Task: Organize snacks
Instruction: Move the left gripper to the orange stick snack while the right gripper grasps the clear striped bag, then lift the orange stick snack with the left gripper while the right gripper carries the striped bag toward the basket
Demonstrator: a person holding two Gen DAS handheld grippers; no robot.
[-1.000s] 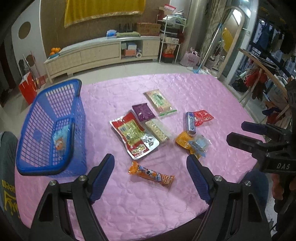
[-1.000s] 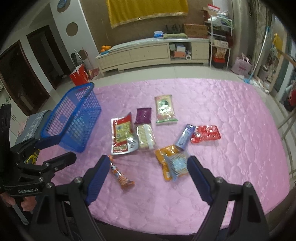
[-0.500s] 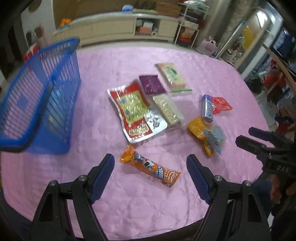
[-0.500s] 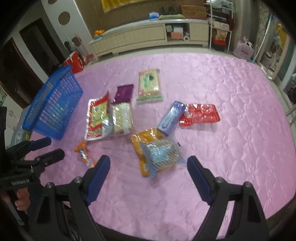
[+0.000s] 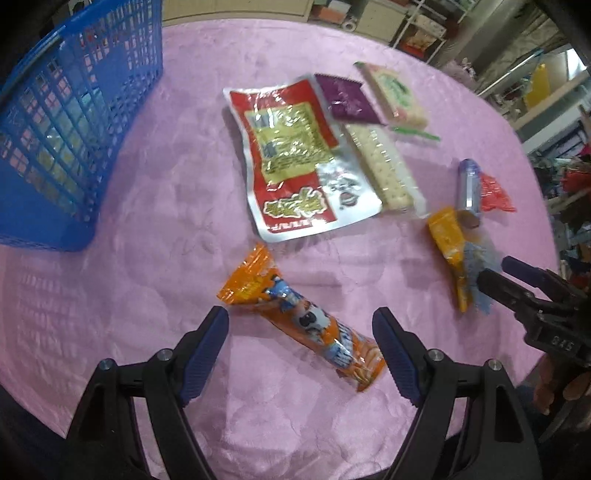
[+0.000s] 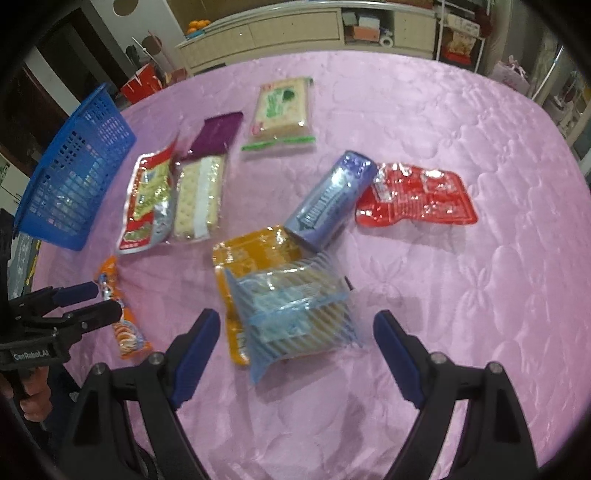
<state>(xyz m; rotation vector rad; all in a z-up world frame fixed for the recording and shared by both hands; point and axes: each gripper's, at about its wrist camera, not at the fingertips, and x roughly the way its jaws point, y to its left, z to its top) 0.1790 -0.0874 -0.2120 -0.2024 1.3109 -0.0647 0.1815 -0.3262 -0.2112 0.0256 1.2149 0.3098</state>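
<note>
Several snack packs lie on a pink quilted table (image 5: 147,177). My left gripper (image 5: 301,325) hangs open just over a long orange snack stick (image 5: 306,317), its fingers on either side and apart from it. My right gripper (image 6: 297,328) stands open over a clear blue-striped cracker pack (image 6: 295,310) that lies on an orange pack (image 6: 255,251). A blue basket (image 5: 70,122) stands at the left. The left gripper (image 6: 99,299) also shows at the left edge of the right wrist view, over the orange snack stick (image 6: 123,325).
Farther back lie a large red and silver pouch (image 5: 295,162), a cracker sleeve (image 5: 384,162), a purple packet (image 5: 343,96), a green-printed biscuit pack (image 6: 284,103), a blue-violet tube (image 6: 328,199) and a red packet (image 6: 417,195). A cabinet (image 6: 295,29) stands beyond the table.
Both grippers have come down toward the table. The orange stick now lies between the left fingers, and the striped cracker pack has come between the right fingers. Neither pair of jaws has changed width.
</note>
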